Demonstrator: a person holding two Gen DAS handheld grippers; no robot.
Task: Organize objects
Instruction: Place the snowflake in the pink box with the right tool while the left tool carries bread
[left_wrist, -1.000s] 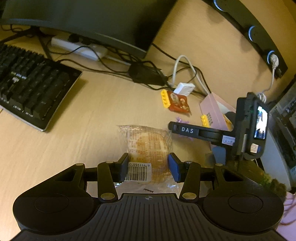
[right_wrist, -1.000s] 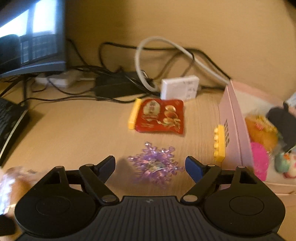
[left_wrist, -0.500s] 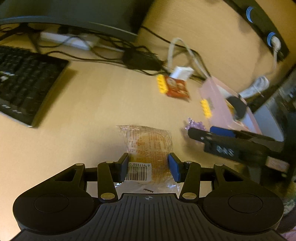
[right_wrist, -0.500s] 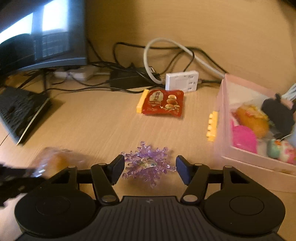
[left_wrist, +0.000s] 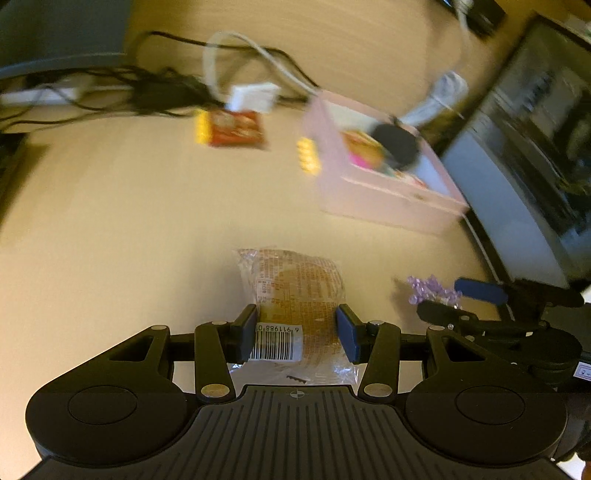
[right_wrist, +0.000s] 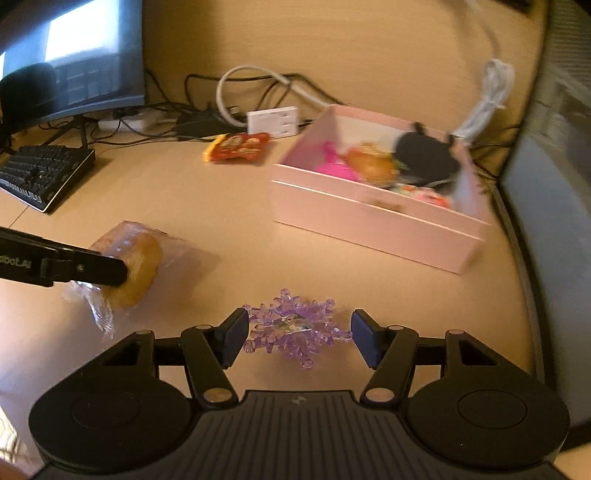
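Bun (left_wrist: 295, 295): wrapped in clear film, held at its barcode end between the pads of the left gripper (left_wrist: 297, 332); long axis runs forward along the fingers, the free end pointing away over the desk (left_wrist: 129, 221). In the right wrist view the bun (right_wrist: 136, 269) is seen tilted, with loose film trailing beneath it.
Left gripper: narrowed onto the bun, both pads pressed against the wrapper's sides.
Snowflake (right_wrist: 295, 328): purple, translucent, lying flat between the fingers of the right gripper (right_wrist: 297, 339); its arms spread to all sides, so no single direction is shown. From the left wrist view the snowflake (left_wrist: 432, 290) is seen just beside the right gripper (left_wrist: 465, 301).
Right gripper: fingers set narrowly about the snowflake; the left pad is at an arm's tip, a slight gap is seen at the right pad; a firm grip cannot be told.
Box (right_wrist: 369, 218): pink, open-topped, ahead and to the right of both grippers, well apart from the bun; toys are seen inside.
Packet (right_wrist: 240, 147): red, lying beyond the box near the cables (right_wrist: 258, 85).
Keyboard (right_wrist: 40, 173): at far left, under a monitor (right_wrist: 74, 59).
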